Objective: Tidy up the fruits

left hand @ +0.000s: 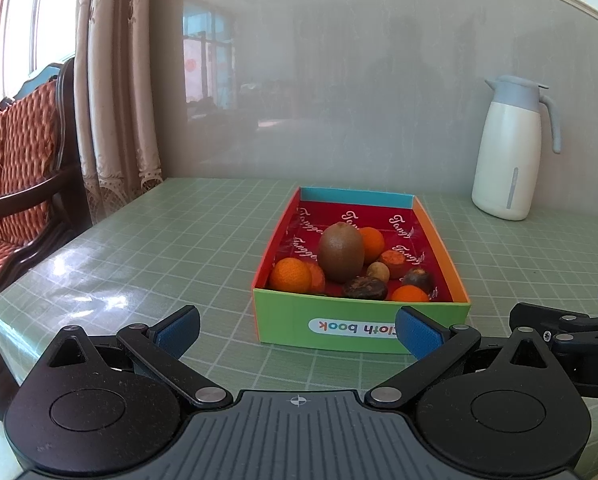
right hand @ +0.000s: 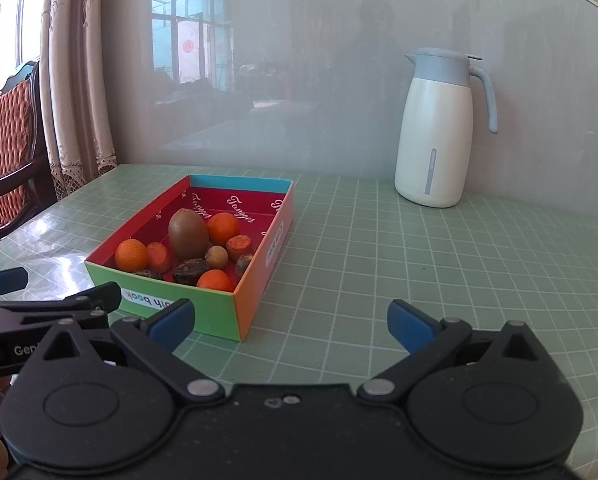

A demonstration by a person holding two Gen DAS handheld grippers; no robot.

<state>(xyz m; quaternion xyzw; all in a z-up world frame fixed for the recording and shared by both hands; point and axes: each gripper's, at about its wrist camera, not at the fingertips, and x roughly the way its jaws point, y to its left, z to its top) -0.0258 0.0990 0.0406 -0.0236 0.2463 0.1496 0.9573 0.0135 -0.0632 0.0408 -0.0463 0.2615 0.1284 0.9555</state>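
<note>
A colourful cardboard box (left hand: 359, 326) (right hand: 255, 280) with a red inside stands on the green checked table. It holds a brown kiwi (left hand: 341, 252) (right hand: 188, 233), small oranges (left hand: 291, 276) (right hand: 131, 255), orange carrot pieces (left hand: 395, 262) (right hand: 239, 246), dark chestnut-like fruits (left hand: 365, 289) (right hand: 191, 271) and a small tan fruit (left hand: 378, 272) (right hand: 217, 257). My left gripper (left hand: 299, 330) is open and empty, just in front of the box's near wall. My right gripper (right hand: 291, 322) is open and empty, in front of the box's right corner.
A white and blue thermos jug (left hand: 509, 152) (right hand: 439, 128) stands at the back right against the wall. A wooden chair with red cushion (left hand: 15, 168) and a curtain (left hand: 115, 80) are left of the table. The table edge (left hand: 3, 320) runs on the left.
</note>
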